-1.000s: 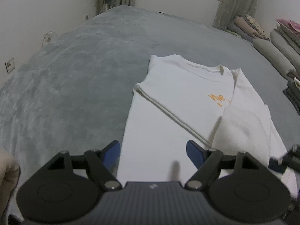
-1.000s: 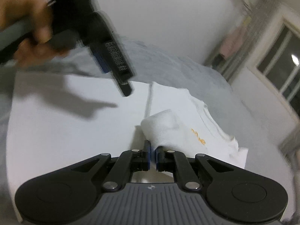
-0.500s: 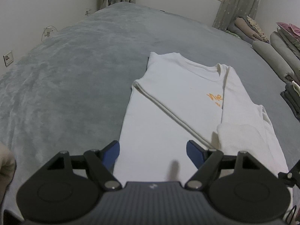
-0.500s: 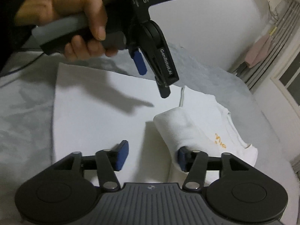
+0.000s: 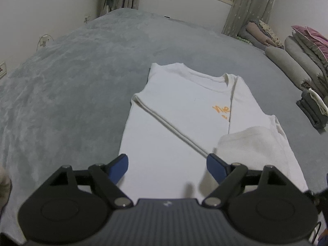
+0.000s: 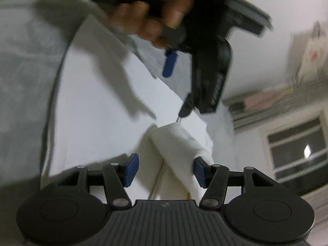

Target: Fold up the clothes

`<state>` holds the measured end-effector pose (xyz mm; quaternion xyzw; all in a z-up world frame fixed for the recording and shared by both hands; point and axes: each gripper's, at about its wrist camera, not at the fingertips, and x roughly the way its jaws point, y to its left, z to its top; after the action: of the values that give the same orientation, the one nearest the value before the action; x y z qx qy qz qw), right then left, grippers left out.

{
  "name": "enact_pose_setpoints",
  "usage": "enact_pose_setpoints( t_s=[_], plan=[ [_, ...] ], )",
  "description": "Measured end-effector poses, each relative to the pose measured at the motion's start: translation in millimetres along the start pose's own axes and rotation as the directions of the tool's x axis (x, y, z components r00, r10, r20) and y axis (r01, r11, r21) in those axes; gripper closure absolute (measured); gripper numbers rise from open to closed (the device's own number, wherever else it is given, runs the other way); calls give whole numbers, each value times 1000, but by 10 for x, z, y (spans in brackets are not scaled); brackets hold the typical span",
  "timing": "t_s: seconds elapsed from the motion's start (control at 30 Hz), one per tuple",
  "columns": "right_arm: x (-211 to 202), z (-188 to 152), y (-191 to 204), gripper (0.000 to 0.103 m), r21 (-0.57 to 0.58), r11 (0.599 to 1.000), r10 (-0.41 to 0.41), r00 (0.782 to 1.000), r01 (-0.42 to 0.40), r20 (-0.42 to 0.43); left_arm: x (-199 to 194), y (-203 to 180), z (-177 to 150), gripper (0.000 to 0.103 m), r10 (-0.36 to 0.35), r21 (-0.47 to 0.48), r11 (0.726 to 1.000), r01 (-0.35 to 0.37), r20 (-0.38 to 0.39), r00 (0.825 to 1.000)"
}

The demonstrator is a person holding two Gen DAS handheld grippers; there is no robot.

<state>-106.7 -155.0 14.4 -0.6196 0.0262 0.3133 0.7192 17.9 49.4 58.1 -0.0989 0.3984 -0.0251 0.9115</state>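
A white sweatshirt (image 5: 184, 112) with an orange print lies flat on the grey bed, both sleeves folded in over its body. Its right sleeve (image 5: 252, 143) ends in a soft roll near the hem. My left gripper (image 5: 167, 168) hovers over the lower body of the shirt; its jaws are opening and nothing is between them. In the right wrist view, my right gripper (image 6: 166, 171) stands open with that rolled sleeve (image 6: 178, 143) running between its fingers, unpressed. A hand (image 6: 153, 18) holds the left gripper above the shirt, one blue pad (image 6: 170, 63) showing.
The grey bed cover (image 5: 71, 82) spreads wide to the left and beyond the shirt. Rolled blankets and pillows (image 5: 297, 61) are stacked along the right side, with a pile of dark folded clothes (image 5: 313, 110) nearer. Curtains (image 5: 246, 6) hang at the far wall.
My right gripper opened and let go of the sleeve end, then rolled and shifted. The sleeve now rests on the shirt. The left jaws spread slightly wider.
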Motion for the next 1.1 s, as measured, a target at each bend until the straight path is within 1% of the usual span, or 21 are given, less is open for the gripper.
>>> enact_pose_setpoints(
  t_s=[0.07, 0.13, 0.27, 0.4, 0.47, 0.5, 0.53, 0.57, 0.6, 0.63, 0.67, 0.7, 0.73, 0.77, 0.8, 0.83, 0.9, 0.93, 1.07, 1.1],
  plan=[
    [-10, 14, 72, 47, -60, 998, -13, 1000, 14, 10, -17, 13, 9, 20, -8, -10, 1000, 8, 7, 1000],
    [-19, 8, 97, 47, -90, 996, -8, 1000, 9, 14, -27, 26, 17, 19, -12, -17, 1000, 13, 11, 1000],
    [-92, -3, 10, 47, -55, 997, 52, 998, -50, 33, -38, 52, 30, 19, -24, -33, 999, 25, 14, 1000],
    [-154, 1, -13, 47, -59, 994, 98, 994, -95, 46, -57, 81, 58, 18, -34, -50, 998, 35, 22, 999],
    [-182, 16, -45, 47, -44, 992, 120, 990, -117, 72, -53, 88, 63, 18, -39, -56, 998, 40, 22, 999],
    [-176, 14, -111, 47, 6, 991, 130, 987, -131, 93, -49, 90, 64, 18, -42, -60, 997, 43, 20, 999],
    [-136, -2, -250, 43, 120, 981, 136, 984, -150, 116, -45, 91, 63, 18, -45, -64, 997, 46, 17, 999],
    [-86, -40, -410, 38, 247, 954, 138, 981, -169, 137, -42, 91, 58, 18, -46, -67, 997, 47, 14, 999],
    [-3, -137, -626, 35, 413, 890, 144, 978, -195, 150, -39, 88, 51, 18, -46, -68, 997, 47, 10, 999],
    [110, -288, -858, 34, 591, 774, 165, 973, -228, 160, -42, 88, 44, 18, -48, -68, 997, 48, 6, 999],
    [232, -465, -1042, 33, 735, 629, 197, 966, -255, 167, -45, 89, 37, 18, -50, -69, 996, 50, 2, 999],
    [359, -667, -1164, 33, 842, 466, 237, 955, -273, 179, -48, 94, 31, 18, -54, -71, 996, 54, -2, 999],
    [499, -902, -1250, 33, 918, 277, 278, 938, -283, 206, -49, 99, 31, 18, -57, -74, 996, 57, -4, 998],
    [623, -1116, -1300, 33, 953, 106, 304, 922, -283, 240, -50, 105, 33, 18, -58, -77, 995, 58, -4, 998],
    [718, -1298, -1290, 34, 958, -21, 308, 910, -286, 279, -51, 109, 35, 18, -58, -79, 995, 58, -4, 998],
    [802, -1435, -1272, 34, 951, -122, 307, 900, -284, 308, -53, 113, 36, 17, -57, -81, 995, 56, -3, 998],
    [933, -1560, -1210, 36, 933, -232, 301, 891, -276, 339, -48, 120, 33, 17, -54, -84, 995, 54, -4, 999],
    [970, -1573, -1191, 38, 925, -253, 298, 887, -284, 354, -43, 122, 32, 17, -54, -87, 995, 53, -5, 999],
    [931, -1302, -1201, 42, 914, -108, 297, 865, -391, 405, -53, 157, 47, 17, -57, -102, 993, 56, -2, 998],
    [880, -1209, -1195, 42, 898, -56, 299, 851, -436, 432, -63, 175, 56, 17, -58, -108, 992, 58, 1, 998]
  ],
)
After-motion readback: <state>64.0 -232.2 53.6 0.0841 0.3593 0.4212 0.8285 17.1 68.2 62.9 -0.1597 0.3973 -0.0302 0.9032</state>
